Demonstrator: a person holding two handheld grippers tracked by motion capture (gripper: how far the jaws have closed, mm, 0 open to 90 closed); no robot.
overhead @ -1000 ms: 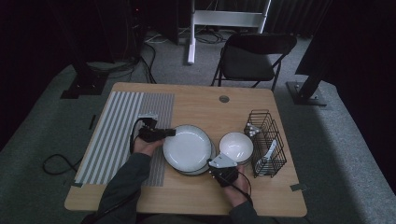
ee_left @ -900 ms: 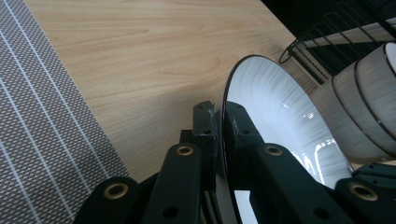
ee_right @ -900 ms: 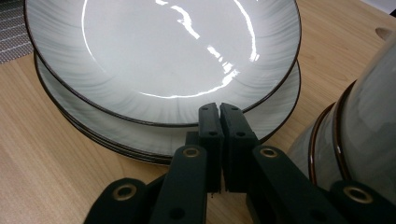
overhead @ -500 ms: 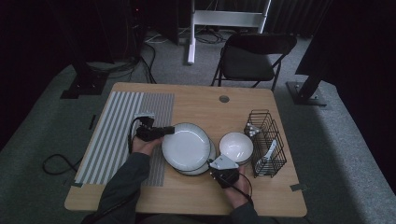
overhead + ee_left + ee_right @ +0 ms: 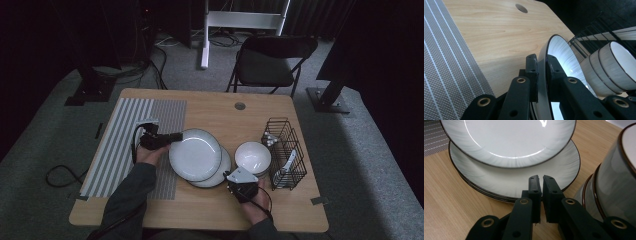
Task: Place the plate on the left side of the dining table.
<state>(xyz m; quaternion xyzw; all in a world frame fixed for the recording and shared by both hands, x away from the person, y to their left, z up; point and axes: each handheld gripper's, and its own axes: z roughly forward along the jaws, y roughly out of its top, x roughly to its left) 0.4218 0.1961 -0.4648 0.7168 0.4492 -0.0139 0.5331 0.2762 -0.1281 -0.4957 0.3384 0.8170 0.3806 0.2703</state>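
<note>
- High view, far left: grey striped mat (image 5: 125, 145) spread over the left part of the wooden bench (image 5: 210, 107)
- Just right of the mat's edge: left gripper (image 5: 172, 136), held level in a hand, fingers clamped on the left rim of the top plate (image 5: 195, 154)
- Left gripper view: both black fingers (image 5: 532, 72) pressed on either side of that plate's dark rim (image 5: 544, 75), plate tipped up on edge against the bench
- Middle of the bench: top plate lifted at its left side and overlapping the plate stack (image 5: 220, 172) beneath, shifted a little to the left of it
- Right gripper view: stack lying flat (image 5: 524, 182), top plate hovering above it (image 5: 509, 140), apart from it at the near edge
- Below and right of the stack: right gripper (image 5: 231, 176) held in the other hand, fingers (image 5: 535, 187) nearly together with a thin gap, nothing between them, tips just short of the stack's rim
- Further right: stacked bowls (image 5: 253, 158), just beside the plates
- Far right: black wire basket (image 5: 285, 150) with a pale utensil (image 5: 287, 164) inside, touching or almost touching the bowls
</note>
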